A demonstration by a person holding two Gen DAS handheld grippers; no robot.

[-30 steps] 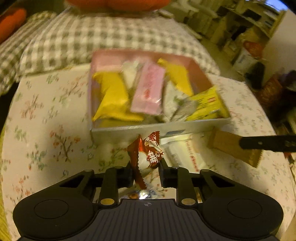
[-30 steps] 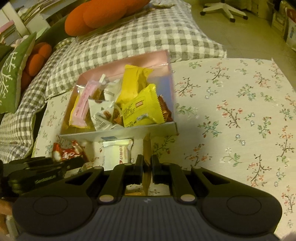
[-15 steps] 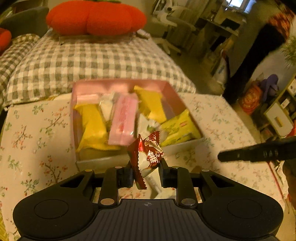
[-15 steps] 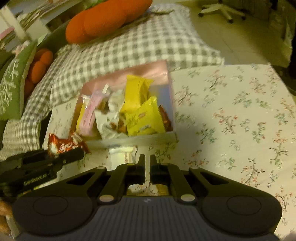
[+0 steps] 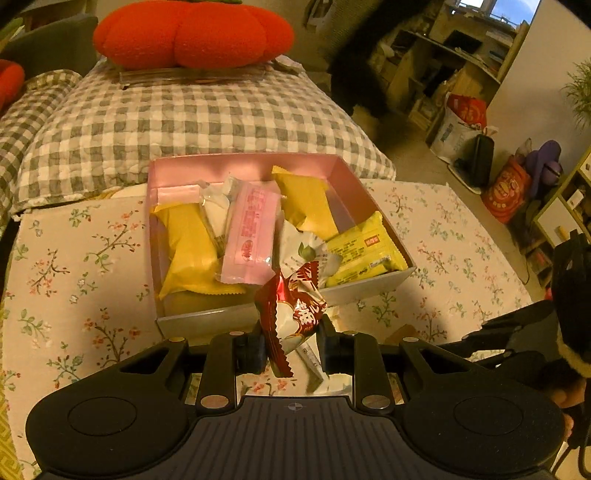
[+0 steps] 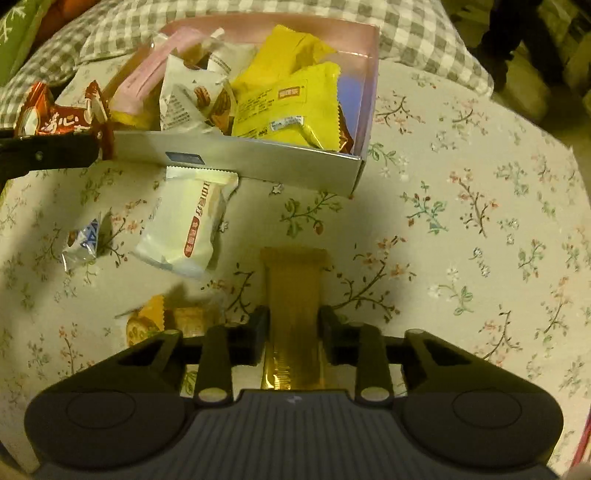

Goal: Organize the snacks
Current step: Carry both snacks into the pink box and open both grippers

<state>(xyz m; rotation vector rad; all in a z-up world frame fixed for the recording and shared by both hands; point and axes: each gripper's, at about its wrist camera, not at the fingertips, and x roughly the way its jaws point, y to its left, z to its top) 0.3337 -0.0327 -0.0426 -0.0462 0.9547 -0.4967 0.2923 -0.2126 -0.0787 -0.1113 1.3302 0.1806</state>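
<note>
A pink box [image 5: 207,321] full of yellow, pink and white snack packets stands on the flowered tablecloth. My left gripper [image 5: 291,347] is shut on a red-and-white snack packet [image 5: 295,310], held just before the box's near wall. From the right wrist that same red packet [image 6: 62,118] shows at the box's left corner. My right gripper [image 6: 293,332] points down at the table and its jaws are opening. A gold snack bar [image 6: 293,288] lies flat on the cloth between them, the pads close beside its edges.
On the cloth before the box [image 6: 277,162] lie a white packet [image 6: 188,225], a small silver-blue wrapper [image 6: 83,240] and an orange biscuit packet [image 6: 162,321]. A checked cushion [image 5: 184,122] with an orange pumpkin pillow [image 5: 192,33] sits behind the box. Bare cloth stretches to the right.
My right gripper has dropped toward the table and its jaws have parted. The gold bar, gripped edge-on before, now lies flat between them. The left gripper keeps hold of the red packet.
</note>
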